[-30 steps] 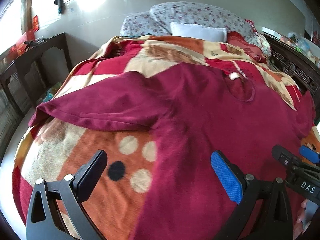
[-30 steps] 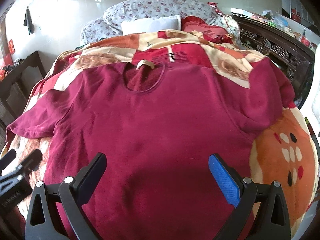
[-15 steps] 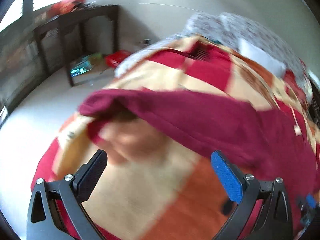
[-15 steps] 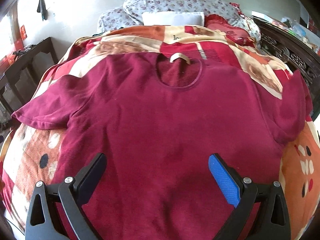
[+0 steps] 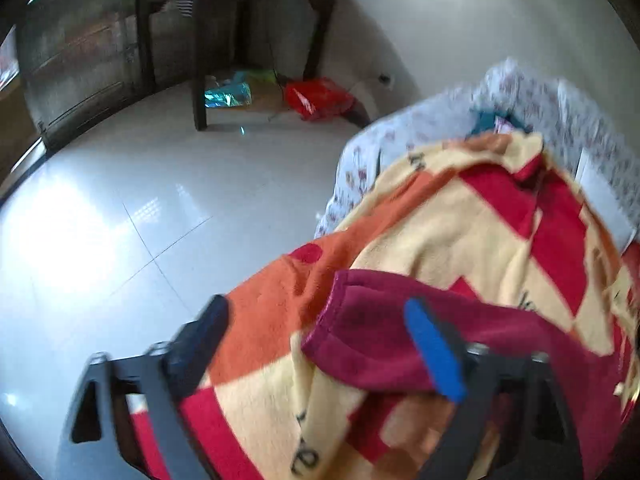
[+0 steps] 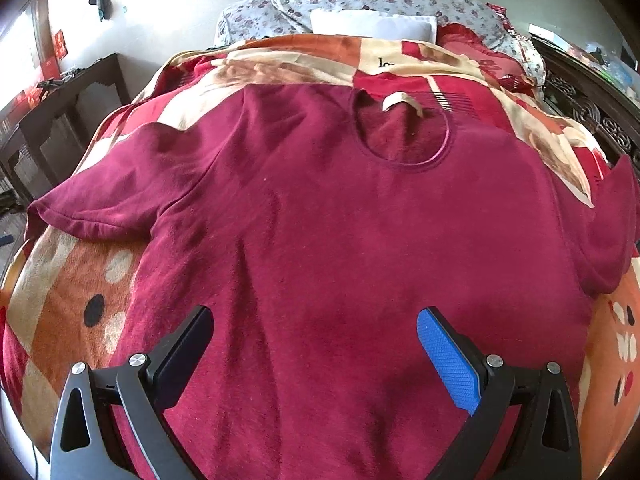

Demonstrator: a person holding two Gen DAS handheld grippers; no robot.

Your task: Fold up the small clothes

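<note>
Right wrist: fleecy maroon T-shirt [image 6: 340, 240], flat, plush patchwork blanket [image 6: 60, 300]

Left gripper [image 5: 316, 344] spread wide above bed's left edge; maroon shirt sleeve [image 5: 384, 340] cuff lies between fingers, on patterned blanket [image 5: 460, 216]. Dark wooden table [image 5: 240, 12] on tiled floor [image 5: 120, 208] beyond. View blurred.

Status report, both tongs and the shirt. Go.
Left tongs open, at the sleeve end of the maroon short-sleeved fleece shirt. Right tongs open over its lower body. Shirt flat, unfolded, on the orange-red patterned blanket. Nothing blocking.
</note>
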